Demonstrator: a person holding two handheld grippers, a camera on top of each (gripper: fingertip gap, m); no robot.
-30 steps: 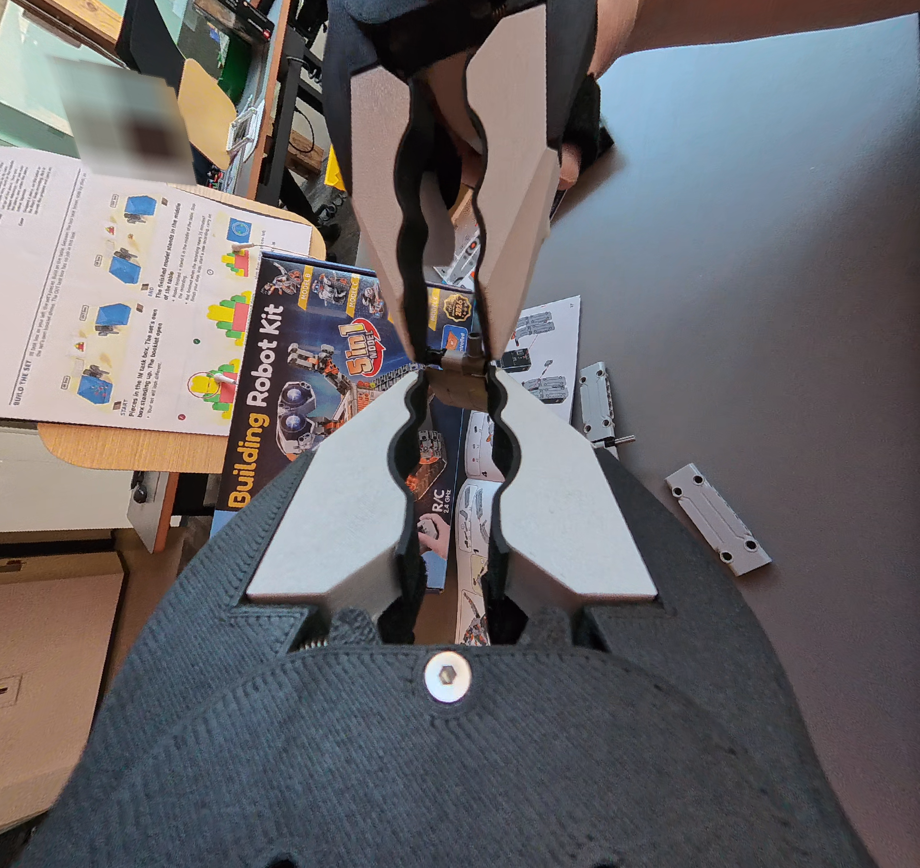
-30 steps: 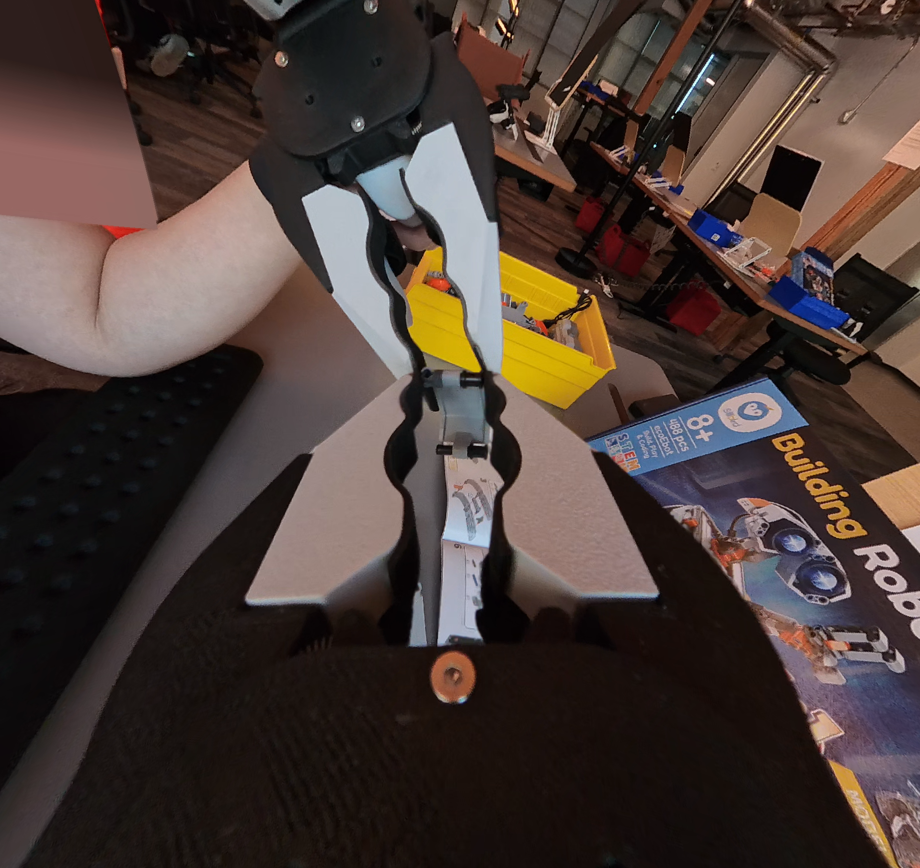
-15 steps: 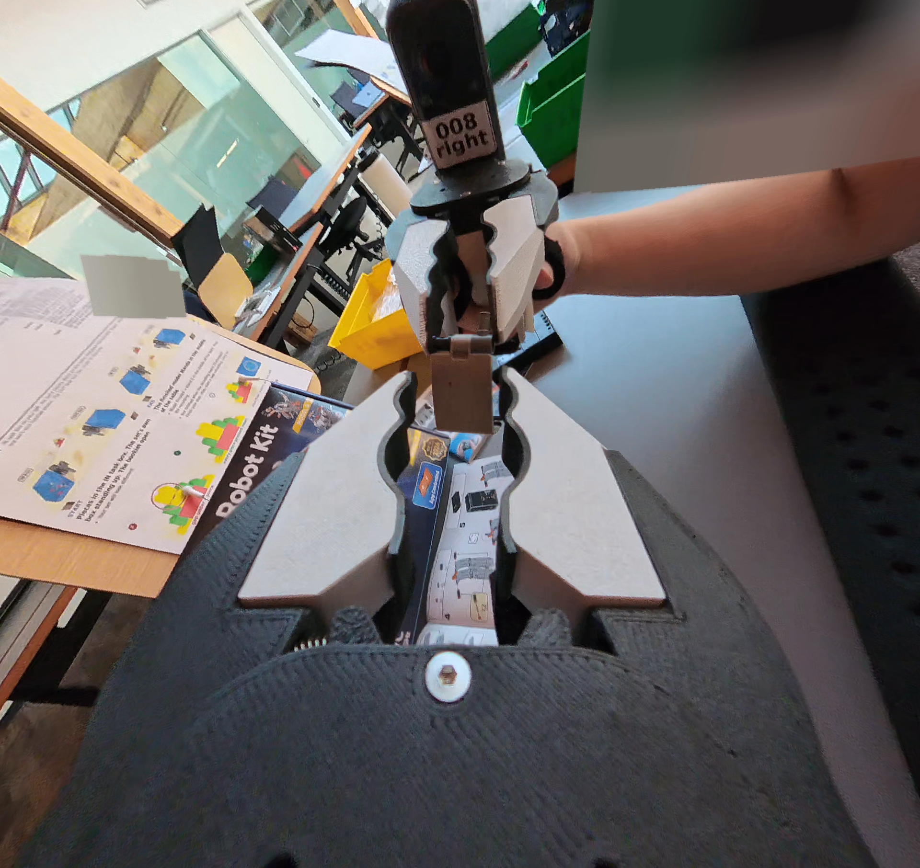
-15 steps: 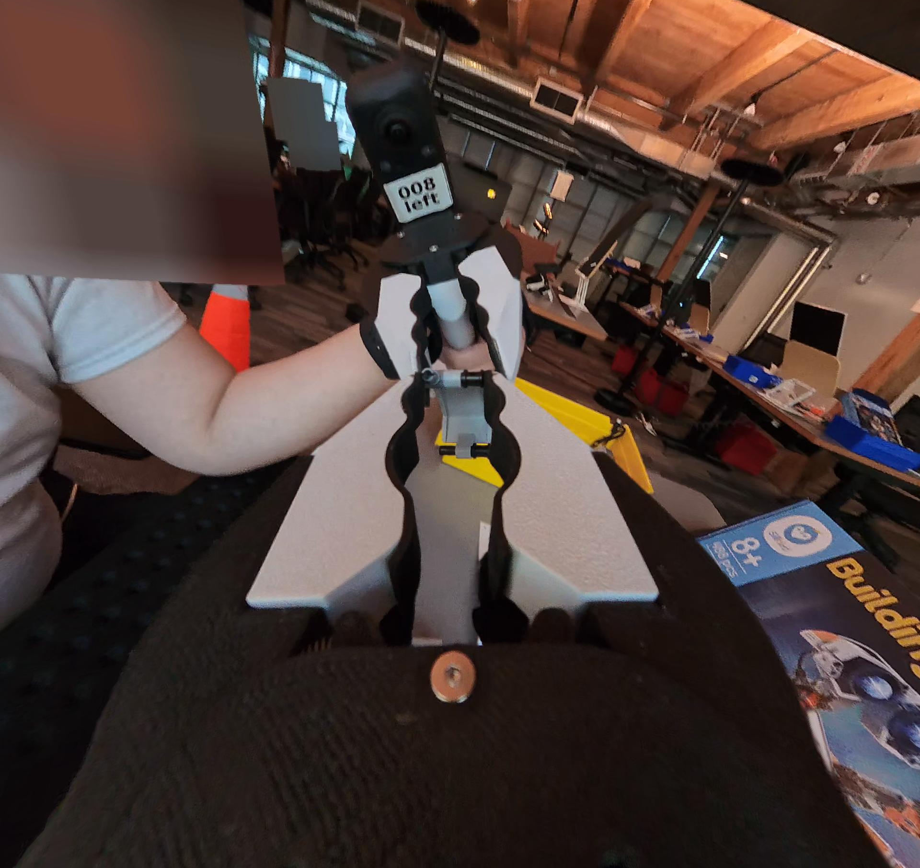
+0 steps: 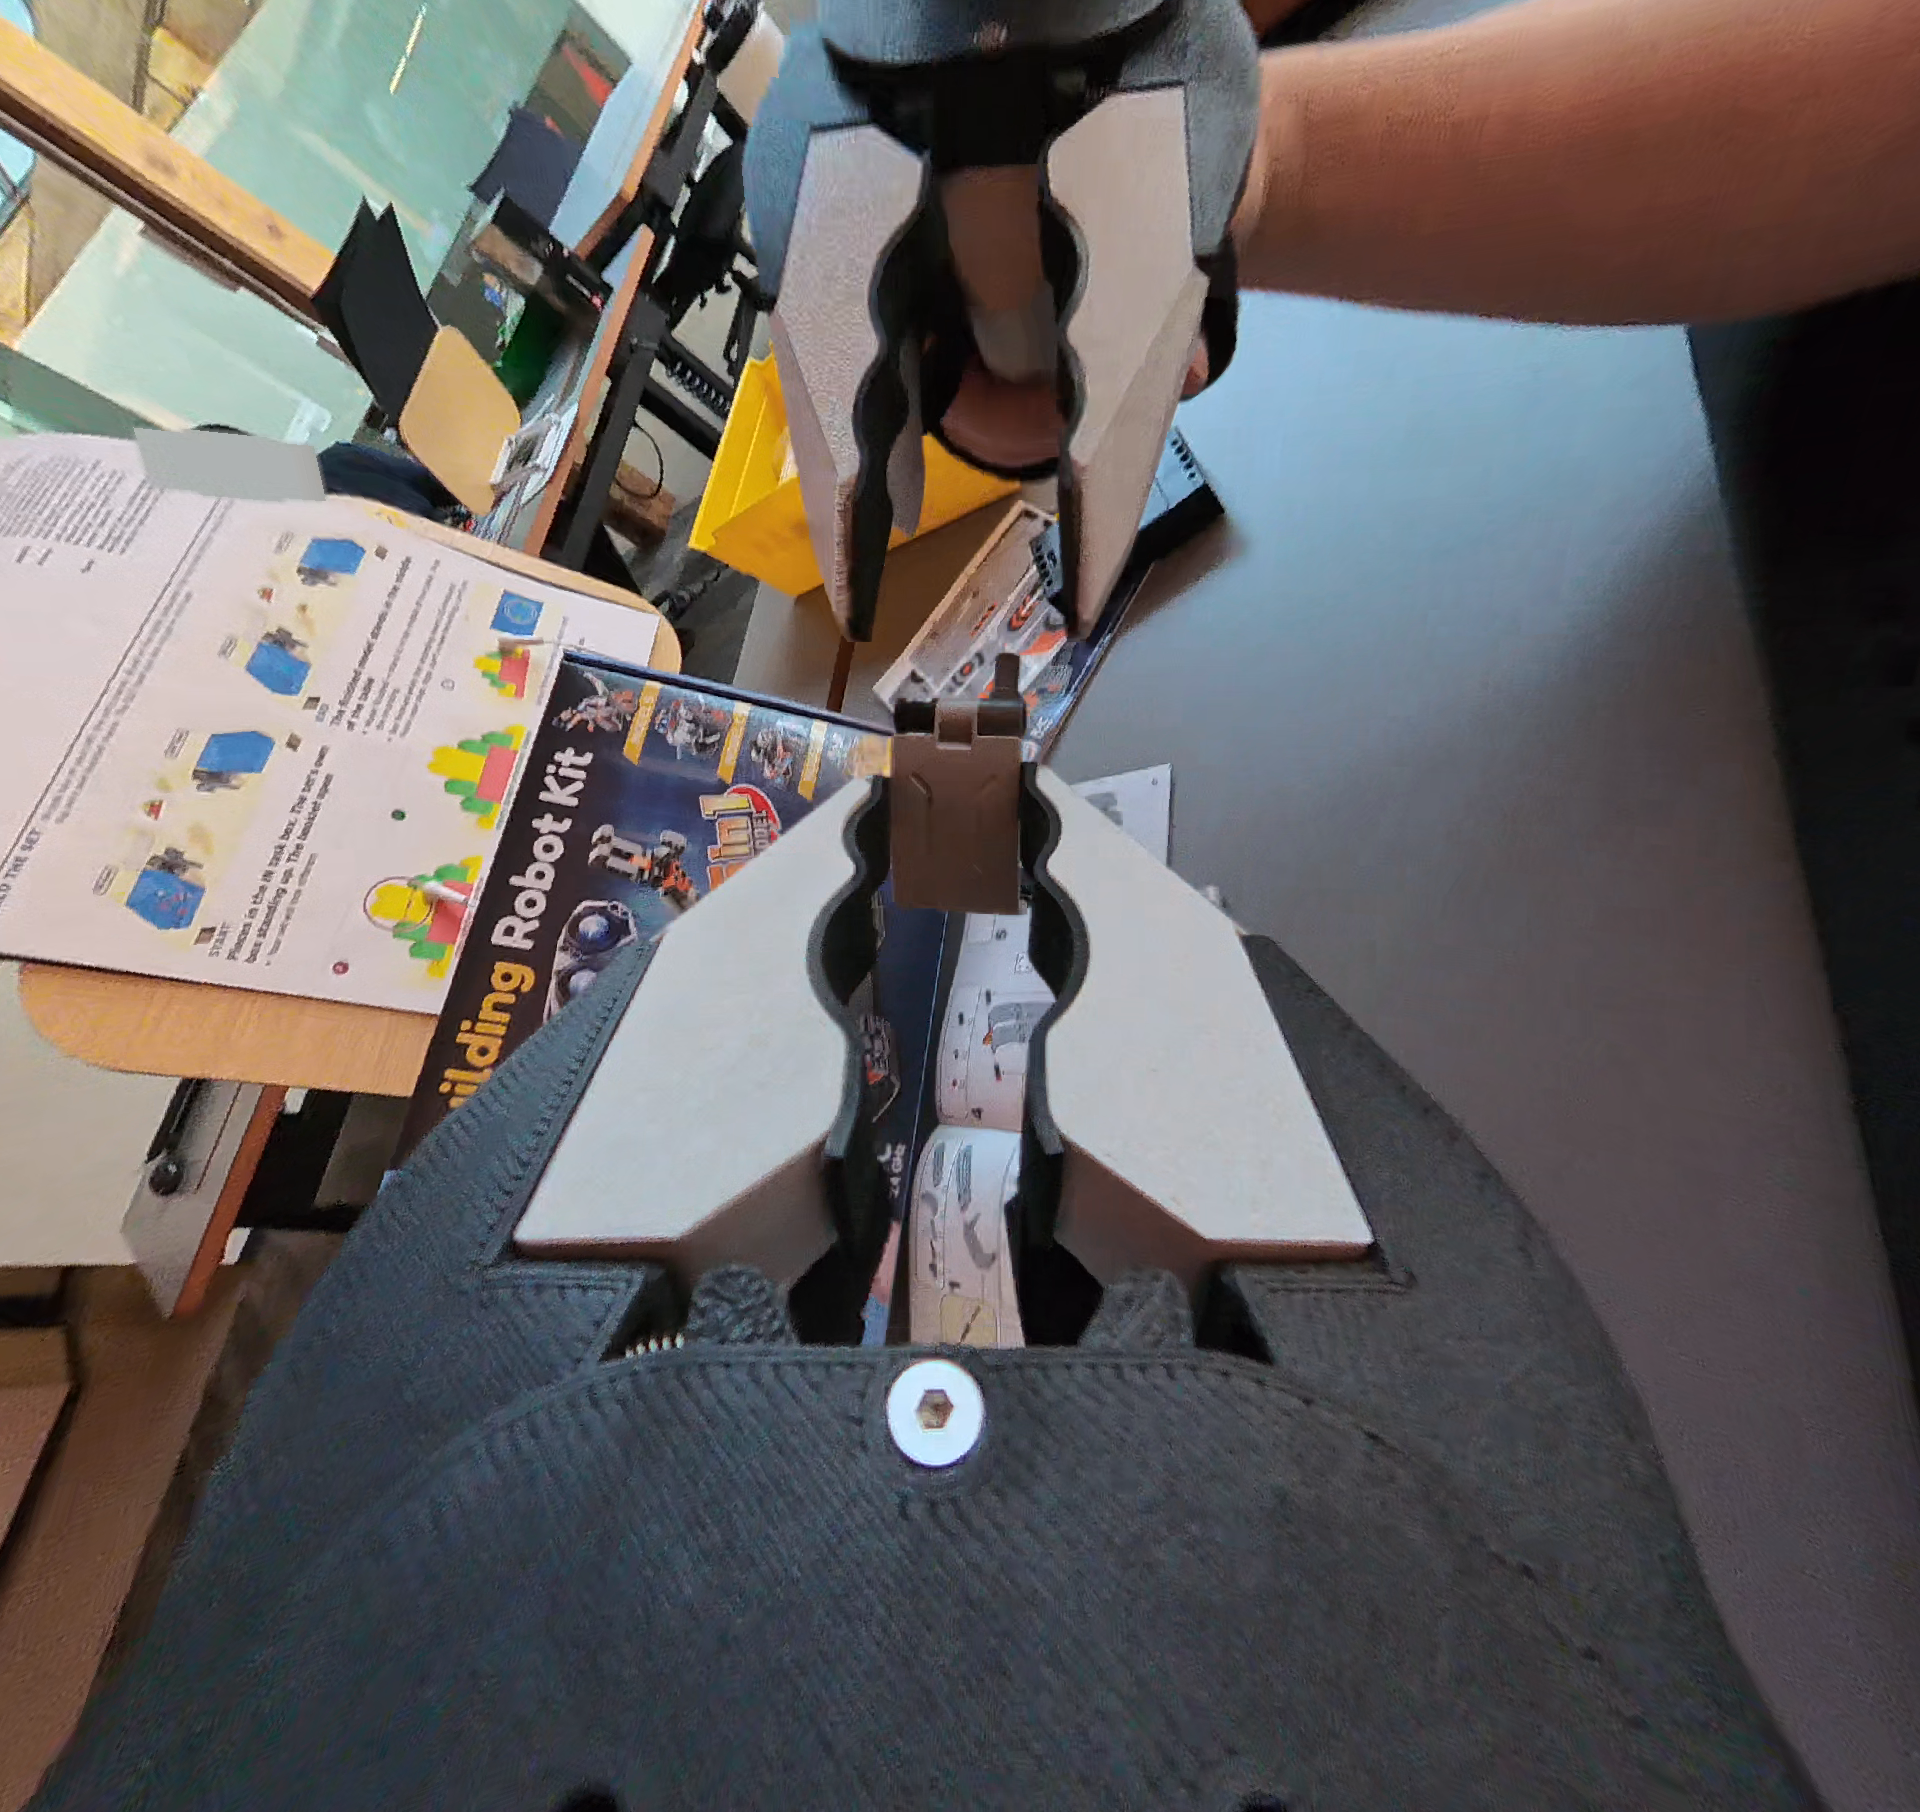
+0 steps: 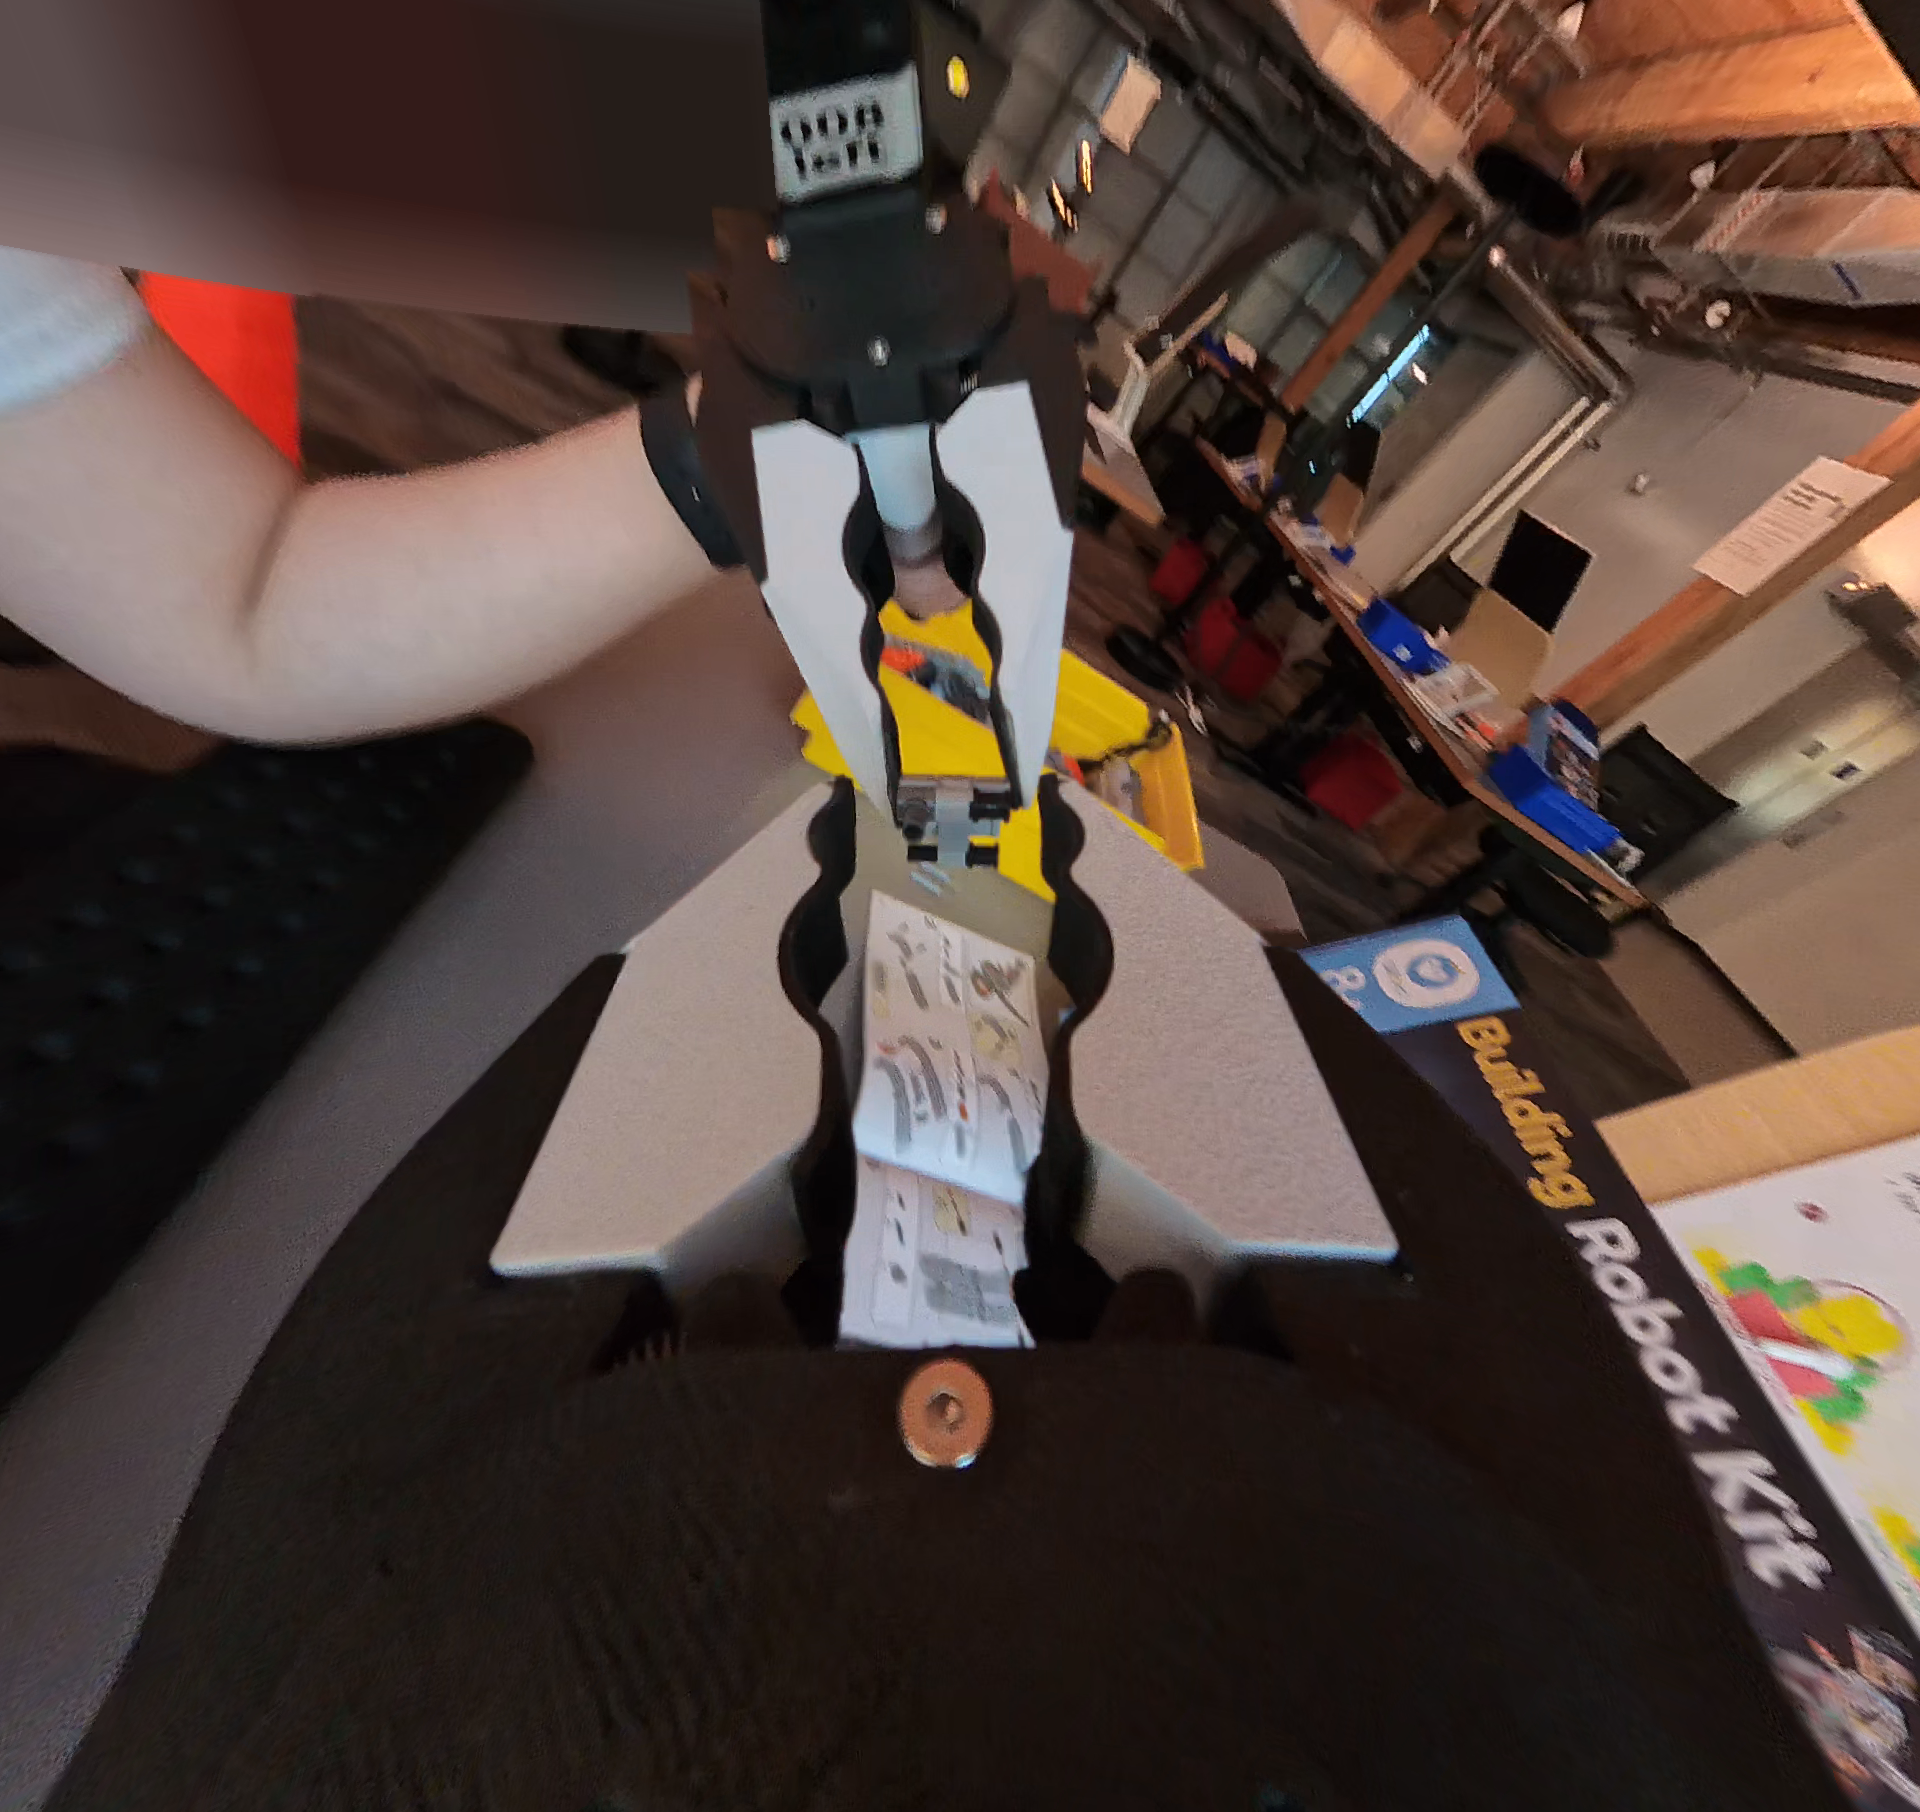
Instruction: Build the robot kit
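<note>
While clamped in left tongs (image 5: 954, 786), grey part (image 5: 956, 827), right tongs (image 5: 966, 630) apart.

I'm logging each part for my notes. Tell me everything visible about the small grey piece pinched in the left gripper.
The grey piece is a small flat plastic panel with angled grooves and a hinge-like end bearing black pins. It is clamped near the left gripper fingertips, pinned end pointing toward the open right gripper, which does not touch it. It hangs above the grey table.

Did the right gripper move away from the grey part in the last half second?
Yes. Against the grey part held by the left gripper, the right gripper has opened and backed off slightly, upward in the left wrist view.
</note>
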